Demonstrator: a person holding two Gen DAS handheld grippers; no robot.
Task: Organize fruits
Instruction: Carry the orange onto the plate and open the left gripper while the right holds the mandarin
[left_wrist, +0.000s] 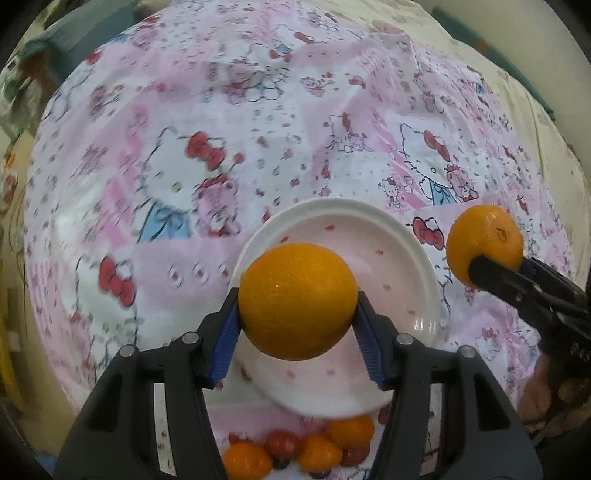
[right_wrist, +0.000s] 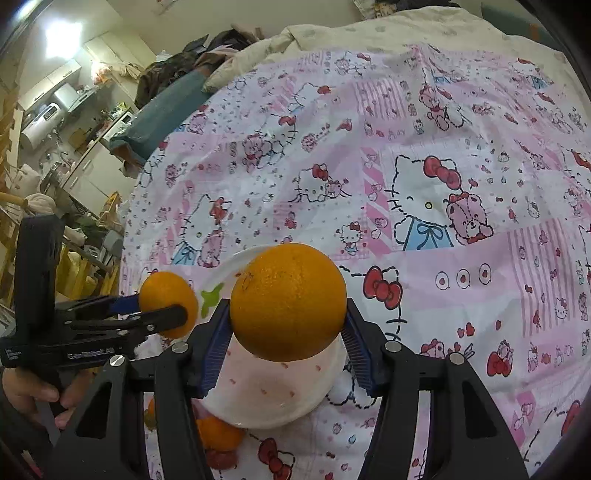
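My left gripper (left_wrist: 298, 314) is shut on an orange (left_wrist: 297, 300), held over the white plate (left_wrist: 413, 251) with small red marks. At the right of the left wrist view, my right gripper (left_wrist: 495, 264) is shut on a second orange (left_wrist: 484, 236) beside the plate. In the right wrist view, that right gripper (right_wrist: 288, 314) grips its orange (right_wrist: 288, 301) above the plate (right_wrist: 266, 395). To the left there, the left gripper (right_wrist: 166, 308) carries its orange (right_wrist: 168, 295). Several small oranges (left_wrist: 317, 448) and red fruits (left_wrist: 282, 441) lie on the cloth just below the plate.
A pink and white cartoon-cat cloth (right_wrist: 424, 155) covers the bed. A cream quilt (right_wrist: 332, 33) and a teal pillow (right_wrist: 166, 110) lie at its far side. A hand (right_wrist: 33, 391) holds the left gripper's handle. Room furniture (right_wrist: 55, 110) stands beyond the left edge.
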